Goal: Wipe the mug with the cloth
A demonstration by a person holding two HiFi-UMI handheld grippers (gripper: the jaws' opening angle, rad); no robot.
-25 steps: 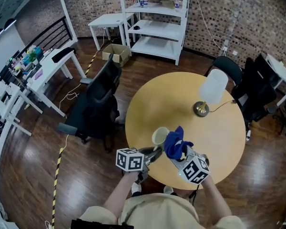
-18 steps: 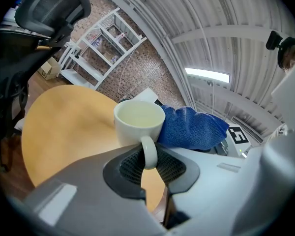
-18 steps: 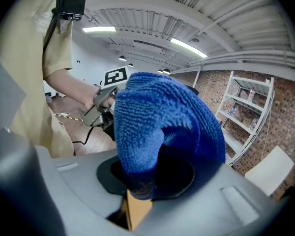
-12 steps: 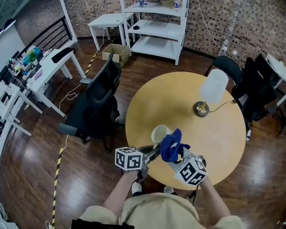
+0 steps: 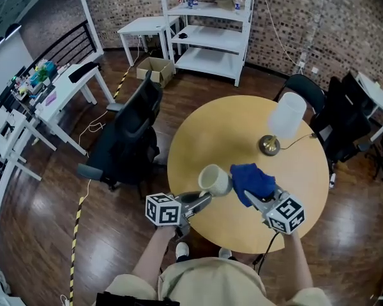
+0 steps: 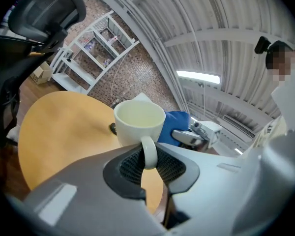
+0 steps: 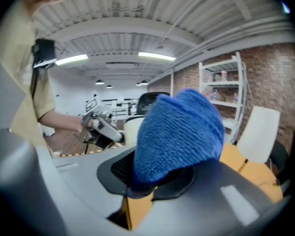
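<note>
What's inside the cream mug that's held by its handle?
Only the mug's pale inner wall shows near the rim, and nothing sticks out. The near rim hides its bottom, so small leftovers can't be ruled out.

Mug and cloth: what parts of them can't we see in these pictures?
- Right gripper view: the cloth covers the right claw's pads and nearly all of the mug.
- Left gripper view: the mug hides most of the cloth.
- Head view: too small to tell whether cloth and mug touch.
- No view shows the mug's underside.
</note>
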